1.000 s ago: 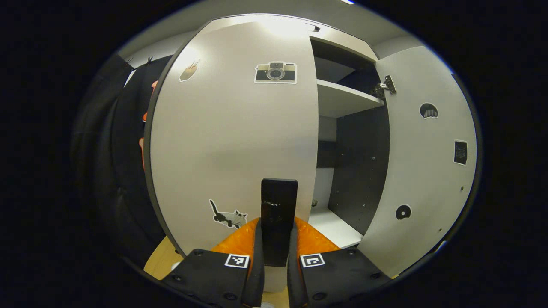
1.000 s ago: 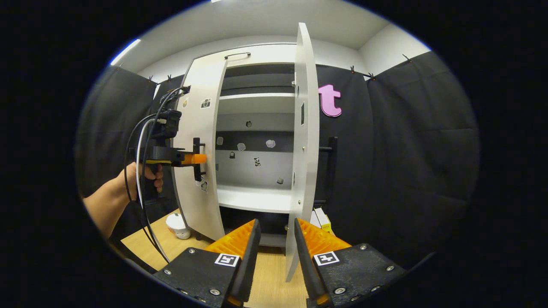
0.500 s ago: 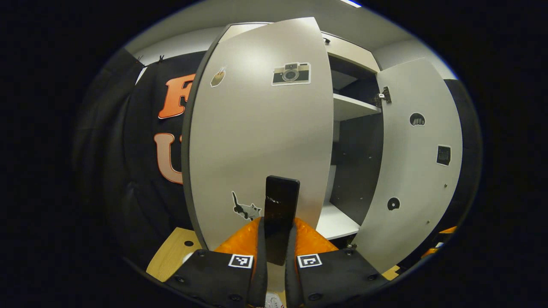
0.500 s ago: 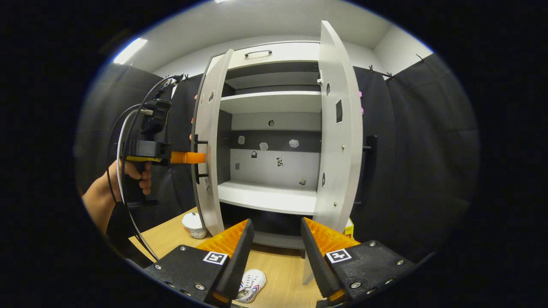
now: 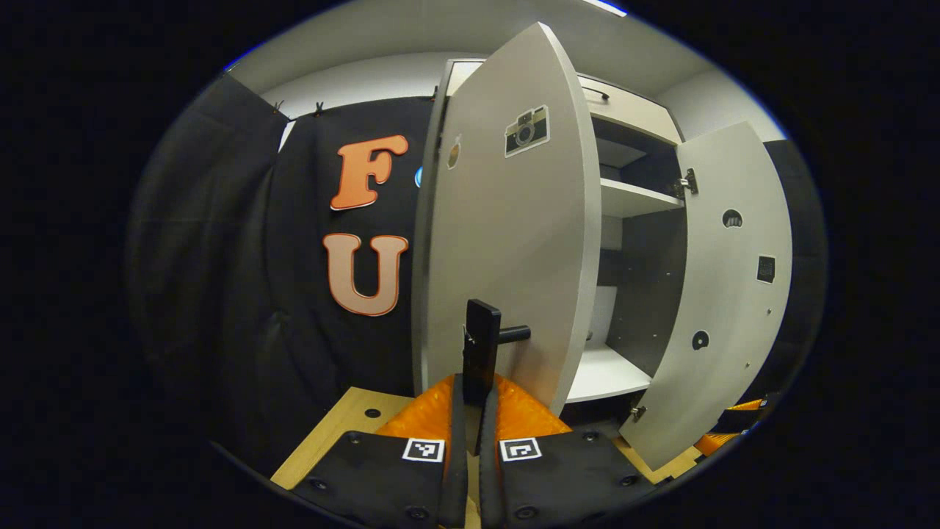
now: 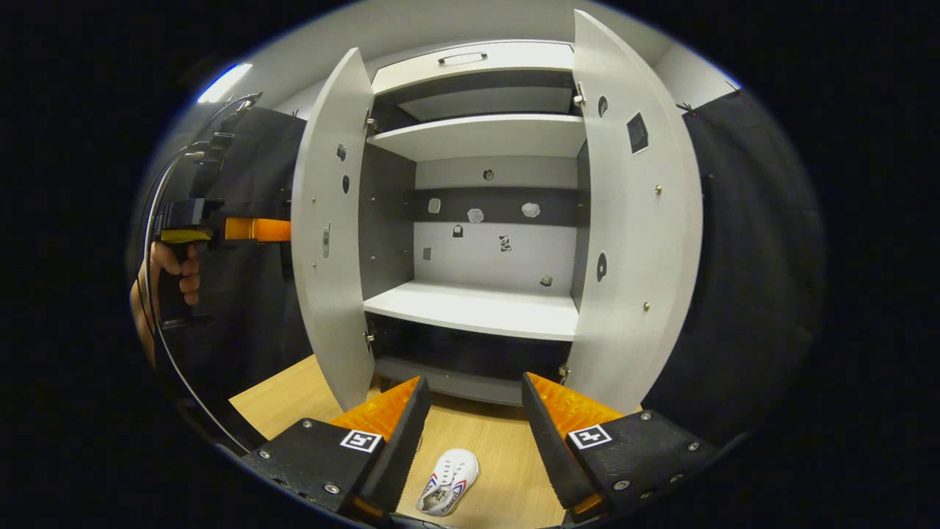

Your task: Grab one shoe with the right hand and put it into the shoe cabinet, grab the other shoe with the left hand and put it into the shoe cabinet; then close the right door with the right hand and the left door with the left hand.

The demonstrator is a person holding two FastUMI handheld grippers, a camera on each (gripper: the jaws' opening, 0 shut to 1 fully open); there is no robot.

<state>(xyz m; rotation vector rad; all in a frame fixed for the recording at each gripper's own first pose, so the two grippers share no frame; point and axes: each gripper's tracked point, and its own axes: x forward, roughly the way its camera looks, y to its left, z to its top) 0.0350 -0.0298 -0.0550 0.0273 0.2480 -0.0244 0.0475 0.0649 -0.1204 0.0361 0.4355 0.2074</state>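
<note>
1. The left gripper (image 5: 470,411) is clamped on the dark handle (image 5: 481,351) of the left door (image 5: 507,242), with both fingers pressed against the bar and no gap showing in the left gripper view. If the person's wrist does not follow the door's arc, the hard, narrow bar could twist out of the fingers. It could also snag on release and drag the door.

2. The right gripper (image 6: 468,433) has its fingers well apart and holds nothing. It hangs over the wooden table (image 6: 507,470), above a white shoe (image 6: 448,481) lying on its side (trim details are too small to read).

3. That shoe sits low in the right gripper view, between the fingers but well below them. I judge that a descent onto a tipped, soft shoe could pinch only a thin edge, so the shoe would droop or drop on the way to the cabinet.

4. I cannot place the other shoe, and the white shelf (image 6: 477,308) of the shoe cabinet (image 6: 470,73) looks bare, so I judge neither shoe is stowed yet.

5. Both doors stand swung out. The right door (image 6: 631,242) is just beside the path from shoe to shelf (a likely thing to clip), and knocking it could swing it partly across the opening.

6. In the right gripper view, the left gripper and the hand (image 6: 172,268) holding it are behind the left door's outer face. Cables trail from it and might catch on the door edge.
</note>
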